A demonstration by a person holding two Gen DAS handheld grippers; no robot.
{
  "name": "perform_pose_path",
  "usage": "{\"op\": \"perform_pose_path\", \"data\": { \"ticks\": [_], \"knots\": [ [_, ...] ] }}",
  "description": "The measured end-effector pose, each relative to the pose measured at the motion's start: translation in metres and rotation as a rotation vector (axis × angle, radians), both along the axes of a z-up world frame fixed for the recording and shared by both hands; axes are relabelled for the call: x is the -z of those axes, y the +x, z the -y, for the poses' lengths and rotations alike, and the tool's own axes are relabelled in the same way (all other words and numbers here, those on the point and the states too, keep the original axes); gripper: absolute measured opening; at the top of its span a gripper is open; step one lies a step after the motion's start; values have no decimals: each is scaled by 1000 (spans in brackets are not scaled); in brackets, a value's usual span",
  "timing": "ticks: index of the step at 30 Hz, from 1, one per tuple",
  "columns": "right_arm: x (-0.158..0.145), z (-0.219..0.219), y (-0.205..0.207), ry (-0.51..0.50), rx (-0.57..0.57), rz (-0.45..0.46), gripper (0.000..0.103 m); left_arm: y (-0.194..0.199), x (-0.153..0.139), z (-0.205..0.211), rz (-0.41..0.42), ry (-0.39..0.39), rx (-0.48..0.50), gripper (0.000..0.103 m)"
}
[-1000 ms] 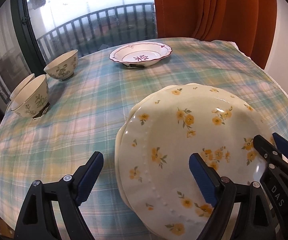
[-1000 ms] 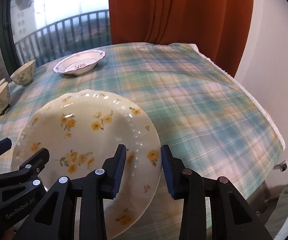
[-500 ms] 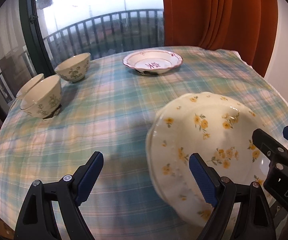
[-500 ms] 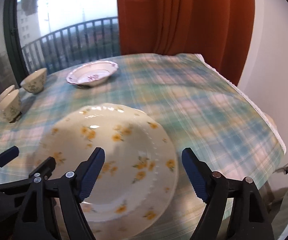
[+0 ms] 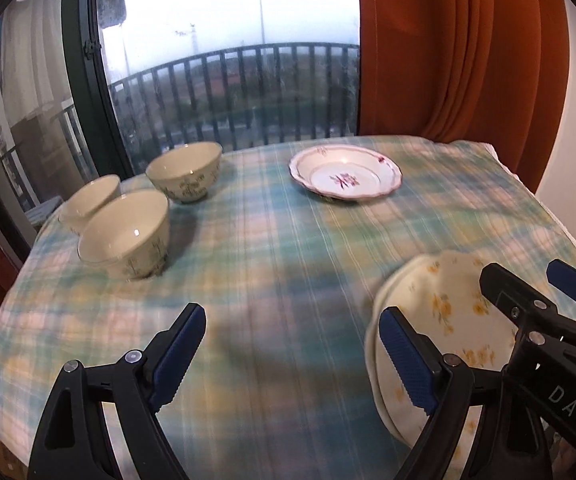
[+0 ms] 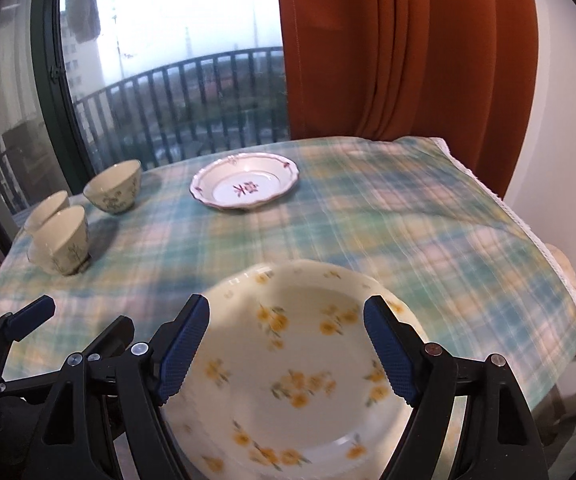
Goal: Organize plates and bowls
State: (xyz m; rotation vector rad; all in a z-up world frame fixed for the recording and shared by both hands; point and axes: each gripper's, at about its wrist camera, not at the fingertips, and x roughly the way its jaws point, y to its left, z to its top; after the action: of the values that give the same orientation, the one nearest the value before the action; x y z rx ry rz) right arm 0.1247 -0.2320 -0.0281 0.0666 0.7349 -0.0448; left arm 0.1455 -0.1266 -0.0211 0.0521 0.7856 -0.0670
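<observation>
At the table's left edge I see three floral bowls (image 5: 124, 236) bunched close; my left gripper (image 5: 291, 354) gapes wide, empty. A careless reach could knock them together. Right gripper (image 6: 286, 352), also wide, overhangs the stacked yellow-flowered plates (image 6: 299, 380).

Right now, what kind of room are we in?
Probably a dining spot in a flat: a table under a green plaid tablecloth set with a yellow-flowered cream plate, beside an orange curtain and a window onto a railed balcony.

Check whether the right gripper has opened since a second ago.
Yes. The right gripper, earlier pinching the yellow-flowered plate rim, now has its fingers spread wide above it.
</observation>
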Motion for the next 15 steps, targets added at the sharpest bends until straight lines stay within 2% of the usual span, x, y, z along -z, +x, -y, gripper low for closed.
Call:
{"op": "perform_pose_path", "data": {
  "ticks": [7, 15],
  "knots": [
    [-18, -8, 35, 5, -10, 18, 82, 32, -16, -7, 24, -7, -19, 90],
    [-36, -8, 71, 4, -28, 48, 84, 65, -29, 3, 53, -8, -41, 90]
  ]
}}
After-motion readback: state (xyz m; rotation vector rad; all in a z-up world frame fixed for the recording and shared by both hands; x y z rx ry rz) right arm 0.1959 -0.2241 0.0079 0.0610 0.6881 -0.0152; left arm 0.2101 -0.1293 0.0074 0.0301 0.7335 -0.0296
